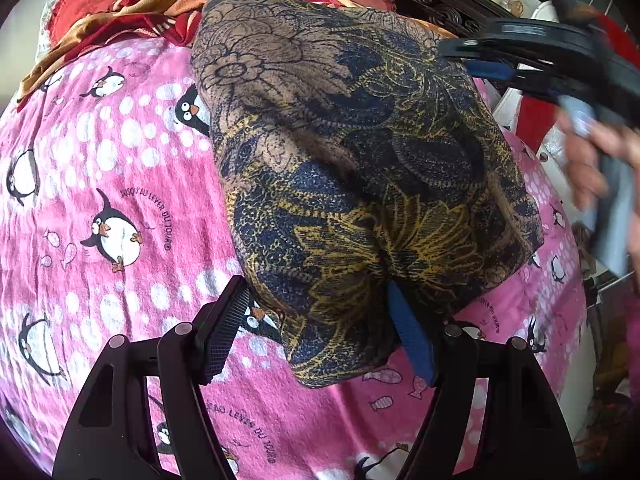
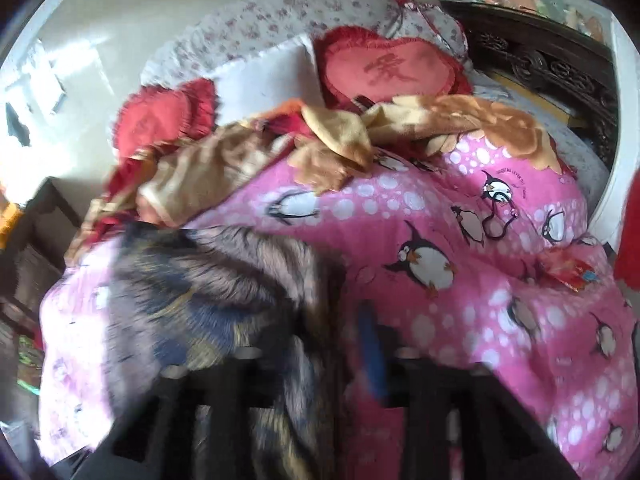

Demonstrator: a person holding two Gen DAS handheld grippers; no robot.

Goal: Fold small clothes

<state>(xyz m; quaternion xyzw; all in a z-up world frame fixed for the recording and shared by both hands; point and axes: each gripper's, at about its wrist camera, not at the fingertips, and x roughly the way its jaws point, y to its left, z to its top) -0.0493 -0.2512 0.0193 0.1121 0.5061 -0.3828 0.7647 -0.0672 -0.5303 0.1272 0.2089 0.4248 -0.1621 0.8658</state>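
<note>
Left gripper, seen along its own fingers: the jaws stand wide apart, the black ribbed pad to the left and the blue pad to the right, with the near corner of the patterned garment lying between them; the blue pad sits against or partly under the cloth edge, the black pad clear of it, so nothing is clamped. The garment, a dark blue, gold and brown floral piece, lies folded in a rough rectangle on the pink penguin-print sheet, its far edge close to the red and tan blanket heaped at the head of the bed. Right gripper, at the upper right of the left wrist view, hangs above the garment's far right corner, blurred, with the person's hand on its handle. In the right wrist view, the same gripper is heavily smeared; its fingers appear parted with a blue pad on the right, and a fold of the garment lies beneath and between them, though contact cannot be told. Beyond lie the pink sheet, the crumpled blanket, a red heart-shaped cushion and a carved dark headboard.
</note>
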